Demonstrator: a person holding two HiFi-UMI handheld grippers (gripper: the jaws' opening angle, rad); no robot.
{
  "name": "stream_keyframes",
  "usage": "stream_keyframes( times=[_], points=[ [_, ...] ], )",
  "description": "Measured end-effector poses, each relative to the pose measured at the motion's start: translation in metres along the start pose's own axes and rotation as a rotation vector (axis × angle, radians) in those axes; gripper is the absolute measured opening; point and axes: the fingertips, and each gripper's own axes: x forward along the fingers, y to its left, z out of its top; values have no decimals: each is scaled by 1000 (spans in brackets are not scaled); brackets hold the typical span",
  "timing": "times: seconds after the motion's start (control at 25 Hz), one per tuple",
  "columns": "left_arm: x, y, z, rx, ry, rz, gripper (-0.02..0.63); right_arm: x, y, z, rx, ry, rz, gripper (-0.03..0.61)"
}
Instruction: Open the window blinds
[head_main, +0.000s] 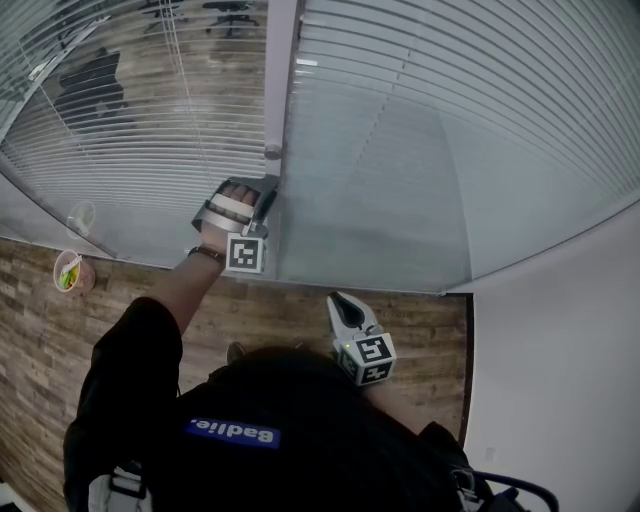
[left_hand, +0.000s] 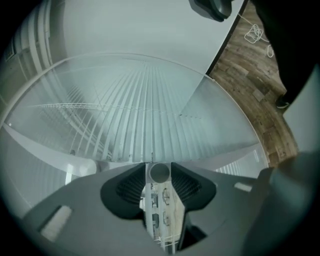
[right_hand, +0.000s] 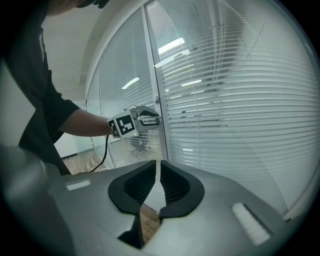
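Observation:
White slatted blinds (head_main: 420, 130) hang behind the glass on either side of a pale upright frame post (head_main: 280, 80). My left gripper (head_main: 268, 188) reaches onto that post, and in the left gripper view its jaws are shut on a small round grey knob (left_hand: 159, 172), one pad on each side. The right gripper view shows the same gripper (right_hand: 154, 120) at the post, with the slats (right_hand: 240, 100) lying flat and closed. My right gripper (head_main: 343, 308) hangs lower and nearer my body, away from the glass; its jaws (right_hand: 156, 175) are shut with nothing between them.
Wooden floor (head_main: 420, 320) runs along the foot of the glass wall. A small cup (head_main: 68, 272) and a clear cup (head_main: 80, 217) stand on the floor at the left. A plain white wall (head_main: 570, 350) closes the right side. A loose cable (left_hand: 254, 34) lies on the floor.

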Motion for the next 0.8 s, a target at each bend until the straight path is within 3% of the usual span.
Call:
stream_keyframes(
  times=[0.2,0.52,0.64,0.8],
  points=[
    [1,-6,0,20,4,-11,157,0,1,0,-2,4,-2,31],
    [3,-2,-4,-27,-9,8,123,0,1,-2,9,13,-2,29],
    [3,-2,-6,-80,-12,13,121,0,1,-2,11,11,0,21],
    [3,-1,-8,-210,-5,26,120,-1,1,-3,18,14,0,18]
  ],
)
